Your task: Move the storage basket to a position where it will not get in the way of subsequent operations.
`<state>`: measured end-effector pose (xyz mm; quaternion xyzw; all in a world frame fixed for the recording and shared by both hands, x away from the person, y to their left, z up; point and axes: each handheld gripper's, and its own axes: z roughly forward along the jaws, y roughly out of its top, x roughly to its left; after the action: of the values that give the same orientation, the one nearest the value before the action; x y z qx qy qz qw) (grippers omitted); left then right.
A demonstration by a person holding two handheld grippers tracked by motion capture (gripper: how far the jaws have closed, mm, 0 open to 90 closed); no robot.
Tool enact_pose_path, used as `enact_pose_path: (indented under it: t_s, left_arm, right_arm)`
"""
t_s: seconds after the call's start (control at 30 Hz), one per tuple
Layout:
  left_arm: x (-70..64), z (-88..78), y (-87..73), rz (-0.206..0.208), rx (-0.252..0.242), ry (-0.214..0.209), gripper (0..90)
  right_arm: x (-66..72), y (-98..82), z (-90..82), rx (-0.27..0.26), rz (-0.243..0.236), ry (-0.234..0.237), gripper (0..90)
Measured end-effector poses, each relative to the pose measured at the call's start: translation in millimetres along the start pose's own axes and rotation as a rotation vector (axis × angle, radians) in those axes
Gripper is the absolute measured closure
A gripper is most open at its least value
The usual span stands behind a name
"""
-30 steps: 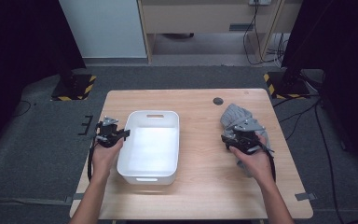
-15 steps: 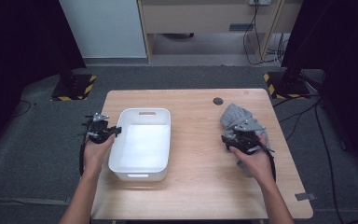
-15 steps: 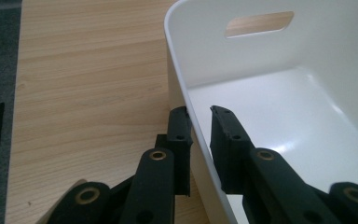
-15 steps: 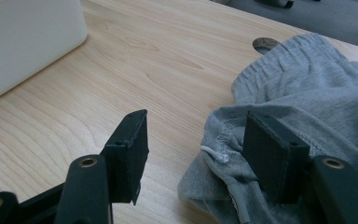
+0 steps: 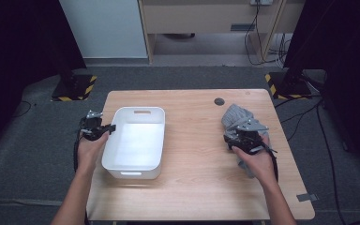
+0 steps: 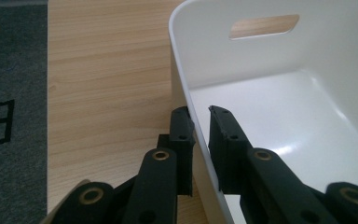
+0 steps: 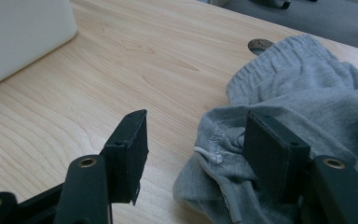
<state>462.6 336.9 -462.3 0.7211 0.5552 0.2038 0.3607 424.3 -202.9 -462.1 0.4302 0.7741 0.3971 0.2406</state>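
Observation:
A white plastic bin stands on the left half of the wooden table. My left gripper is shut on the bin's left wall. In the left gripper view one jaw is outside the wall and the other inside, with the left gripper pinching the rim. A crumpled grey sweat garment lies at the right. My right gripper is open at the garment's near edge. In the right gripper view the right gripper has one jaw over bare wood and the other resting on the grey cloth.
A dark round grommet sits in the table near the far edge. The bin's corner shows at the far left of the right gripper view. Grey carpet surrounds the table, with black stands and hazard-striped bases at both sides.
The left hand and the white bin it holds have slid left across the table. The right hand and the garment have stayed in place.

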Motion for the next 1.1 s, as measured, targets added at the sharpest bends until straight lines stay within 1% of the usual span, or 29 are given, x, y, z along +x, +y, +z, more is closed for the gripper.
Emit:
enact_pose_path:
  t_s: [0.07, 0.17, 0.23, 0.27, 0.33, 0.37, 0.43, 0.53, 0.6, 0.67, 0.87, 1.0, 1.1]
  left_arm:
    - [1.6, 0.1, 0.0, -0.003, -0.005, -0.001, 79.3]
    - [0.5, -1.2, -0.8, 0.008, -0.018, 0.005, 78.3]
    - [-0.4, -5.7, -1.8, -0.014, -0.035, 0.005, 66.9]
    - [-1.5, -8.3, -2.6, -0.016, -0.044, 0.006, 62.5]
    - [-5.1, -13.3, -4.6, -0.010, -0.057, 0.008, 56.5]
    - [-7.9, -17.1, -6.3, 0.003, -0.063, 0.012, 55.6]
    - [-11.2, -21.6, -8.3, 0.015, -0.063, 0.005, 55.5]
    - [-14.5, -24.7, -9.6, 0.047, -0.045, 0.019, 56.7]
    - [-15.3, -25.7, -11.0, 0.047, -0.037, 0.014, 57.1]
    - [-15.4, -26.4, -12.8, 0.049, -0.037, 0.019, 58.0]
    - [-12.2, -24.1, -19.0, 0.039, -0.010, 0.014, 61.0]
    - [-11.5, -22.9, -19.7, 0.036, -0.012, 0.011, 65.7]
    - [-11.5, -23.7, -19.7, 0.043, -0.011, 0.020, 70.0]
  right_arm:
    - [0.0, -0.7, 0.8, 0.002, -0.004, -0.005, 40.2]
    - [-0.7, -1.4, 0.4, 0.005, -0.004, -0.007, 40.1]
    - [-1.0, -1.9, 0.0, 0.005, -0.005, -0.006, 39.9]
    - [-1.0, -2.3, -0.1, 0.006, -0.001, -0.007, 39.8]
    - [-1.5, -2.7, -0.4, 0.008, -0.001, -0.003, 39.1]
    - [-1.6, -2.9, -0.8, 0.010, -0.003, -0.003, 39.0]
    - [-2.1, -2.6, -2.1, 0.008, -0.001, -0.001, 38.9]
    - [-2.8, -2.4, -3.2, 0.000, 0.003, -0.003, 38.9]
    - [-3.4, -2.3, -3.8, -0.001, 0.004, -0.003, 38.8]
    - [-4.0, -2.1, -4.2, -0.002, 0.007, -0.004, 38.8]
    - [-6.4, -2.6, -6.5, -0.003, 0.016, -0.010, 38.4]
    - [-6.5, -3.0, -6.9, -0.003, 0.013, -0.010, 38.4]
    - [-6.4, -2.6, -7.1, -0.005, 0.015, -0.008, 38.4]
